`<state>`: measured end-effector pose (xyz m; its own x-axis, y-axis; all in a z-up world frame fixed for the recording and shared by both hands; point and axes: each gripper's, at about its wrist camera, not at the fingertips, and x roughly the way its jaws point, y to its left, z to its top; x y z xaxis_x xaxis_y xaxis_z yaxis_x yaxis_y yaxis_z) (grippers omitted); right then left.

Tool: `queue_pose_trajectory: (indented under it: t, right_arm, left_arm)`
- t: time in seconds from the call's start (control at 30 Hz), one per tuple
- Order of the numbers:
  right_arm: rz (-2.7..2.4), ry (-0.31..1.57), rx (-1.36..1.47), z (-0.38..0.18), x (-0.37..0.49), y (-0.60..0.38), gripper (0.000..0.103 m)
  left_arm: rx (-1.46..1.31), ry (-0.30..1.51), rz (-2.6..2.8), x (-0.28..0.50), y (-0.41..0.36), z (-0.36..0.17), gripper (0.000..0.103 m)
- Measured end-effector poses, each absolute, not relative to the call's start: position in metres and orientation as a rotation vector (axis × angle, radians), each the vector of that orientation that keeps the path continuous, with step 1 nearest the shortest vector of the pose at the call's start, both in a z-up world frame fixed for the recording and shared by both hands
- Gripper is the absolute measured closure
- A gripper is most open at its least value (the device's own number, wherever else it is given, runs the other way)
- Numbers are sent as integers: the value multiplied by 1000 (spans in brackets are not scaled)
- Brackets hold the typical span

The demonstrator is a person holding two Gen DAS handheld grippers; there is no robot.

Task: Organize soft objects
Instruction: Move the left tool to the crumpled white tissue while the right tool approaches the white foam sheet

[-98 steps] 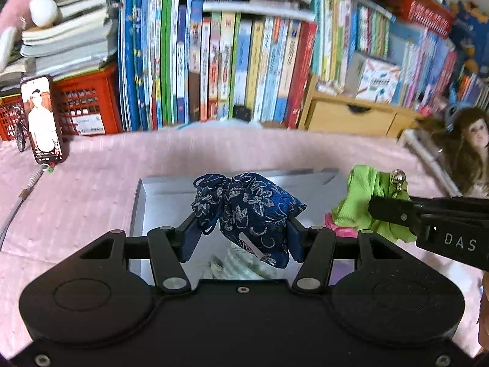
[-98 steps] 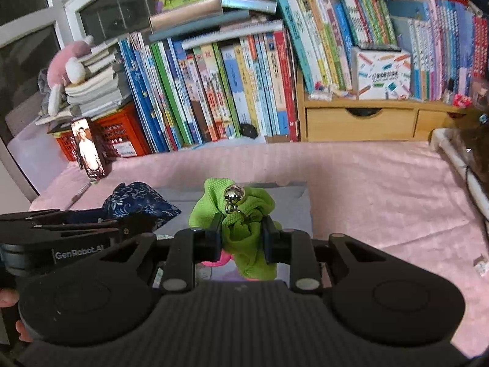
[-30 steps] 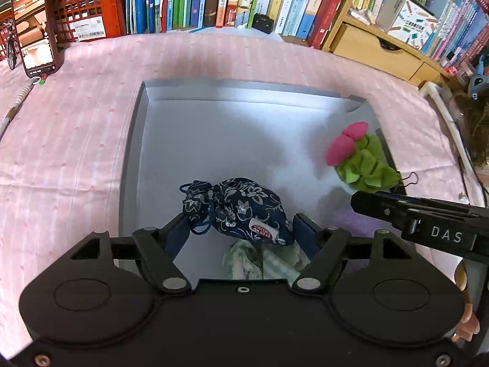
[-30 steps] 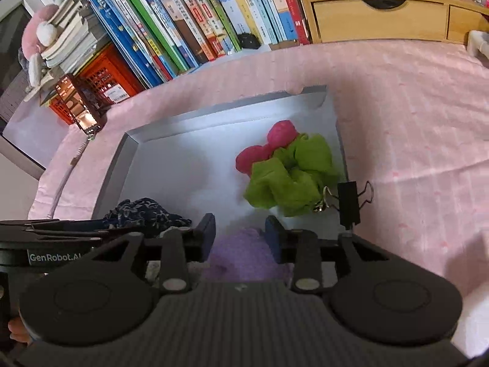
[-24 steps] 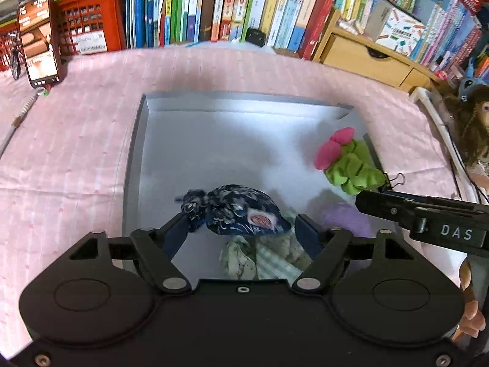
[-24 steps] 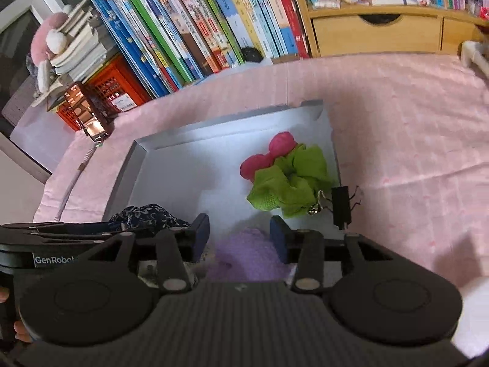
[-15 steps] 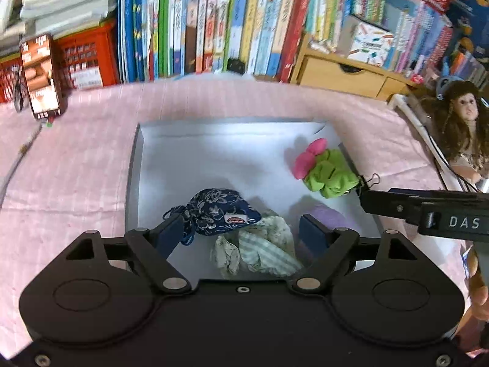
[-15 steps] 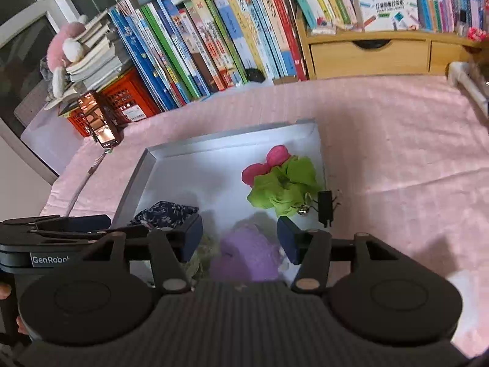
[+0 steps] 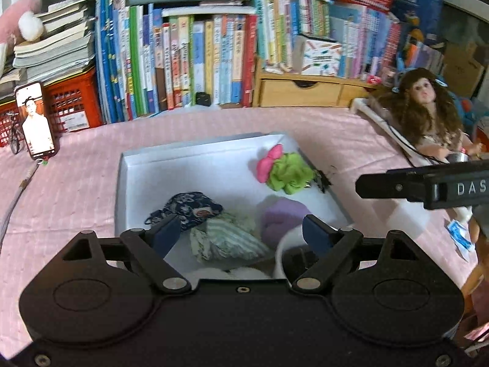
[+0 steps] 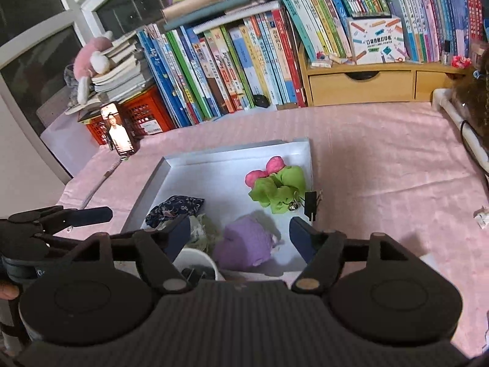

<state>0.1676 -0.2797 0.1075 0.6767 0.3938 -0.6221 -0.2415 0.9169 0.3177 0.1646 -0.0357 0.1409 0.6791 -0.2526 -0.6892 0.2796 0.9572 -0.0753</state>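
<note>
Both grippers empty, fingers spread wide and just been opening, nothing between them: left gripper (image 9: 241,229), right gripper (image 10: 240,234). Soft items all lie in the grey tray (image 10: 146,189) on the pink bench (image 10: 382,159): blue floral pouch (image 9: 186,206) near the tray's left wall, green checked cloth (image 9: 226,238) touching it, purple pouch (image 10: 244,241) just beside that, green scrunchie (image 10: 279,188) w/ pink bow (image 10: 266,169) at the right wall. Risks, judged: near items sit bunched, so reaching in for one could snag or drag a neighbour; black binder clip (image 10: 311,203) hangs on the right rim next to the scrunchie, may catch its bell or fabric on a lift; white cup (image 10: 195,260) sits right under the fingers at the tray's near edge, a low pass could knock it. View diff: left wrist shows a doll (image 9: 428,107) at far right plus the right gripper from the side; right wrist doesn't show the doll clearly, but shows the bell (image 10: 294,205) and the left gripper (image 10: 91,214) side-on.
</note>
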Motion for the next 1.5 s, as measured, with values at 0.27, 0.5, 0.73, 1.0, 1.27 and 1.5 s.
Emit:
queue_pose_trajectory:
  t: [0.27, 0.5, 0.73, 1.0, 1.27, 1.5]
  right_arm:
    - [376, 697, 202, 113, 138, -286, 17]
    - [378, 668, 211, 115, 121, -297, 15]
    - [357, 646, 241, 115, 109, -315, 15]
    - [295, 657, 266, 103, 103, -342, 13]
    - [211, 684, 283, 83, 104, -368, 13]
    - [153, 683, 263, 66, 106, -383, 11]
  left_arm:
    - [71, 686, -362, 125, -52, 141, 16]
    - [77, 633, -412, 95, -67, 140, 11]
    - [95, 568, -462, 67, -82, 138, 9]
    - [149, 554, -539, 38, -108, 126, 8]
    - [177, 573, -607, 17, -146, 97, 8]
    - [89, 576, -579, 7, -177, 59, 8]
